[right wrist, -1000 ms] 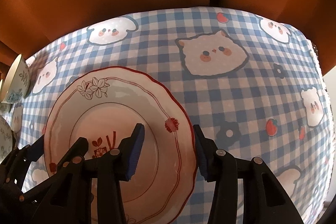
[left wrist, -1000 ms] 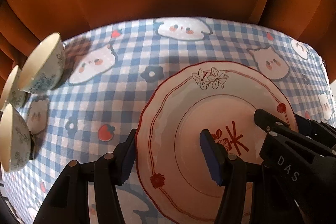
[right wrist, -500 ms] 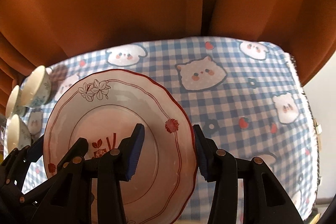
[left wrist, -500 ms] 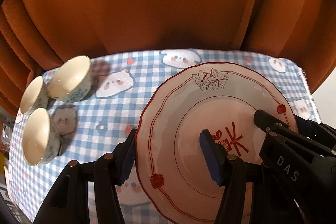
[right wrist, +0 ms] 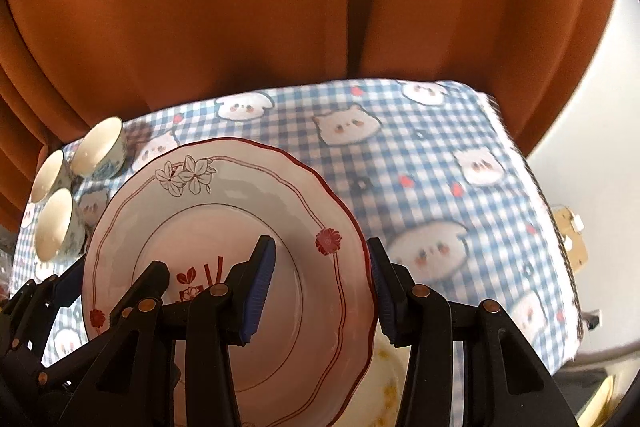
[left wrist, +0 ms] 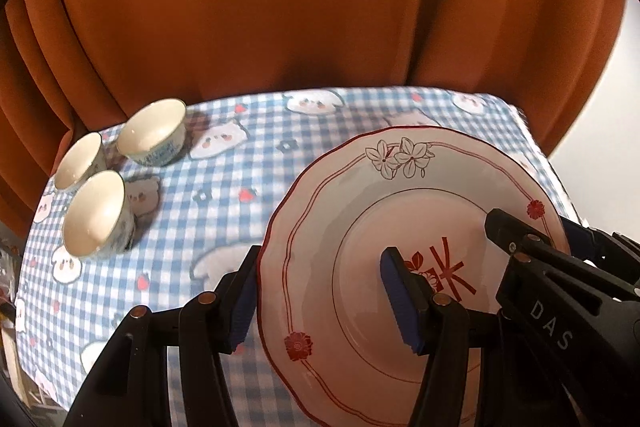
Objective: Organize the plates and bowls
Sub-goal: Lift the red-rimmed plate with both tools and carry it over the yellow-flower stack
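A white plate (left wrist: 360, 227) with a red scalloped rim and flower prints is held in the air above the table, tilted. My left gripper (left wrist: 320, 295) is shut on its left rim. My right gripper (right wrist: 320, 287) is shut on its right rim; the plate also shows in the right wrist view (right wrist: 192, 227). Three small white bowls with blue patterns (left wrist: 154, 137) (left wrist: 78, 161) (left wrist: 96, 215) stand upright at the table's far left, close together. A second pale dish (right wrist: 380, 383) peeks out below the plate in the right wrist view.
The table wears a blue checked cloth with cartoon animals (right wrist: 440, 163). An orange curtain (left wrist: 320, 7) hangs behind it. The table's right edge (right wrist: 560, 227) drops off to a pale floor with a cardboard piece (right wrist: 572, 235).
Both grippers have lifted the plate up and back from the table; the cloth and bowls now look farther away and lower. Both grips are unchanged.
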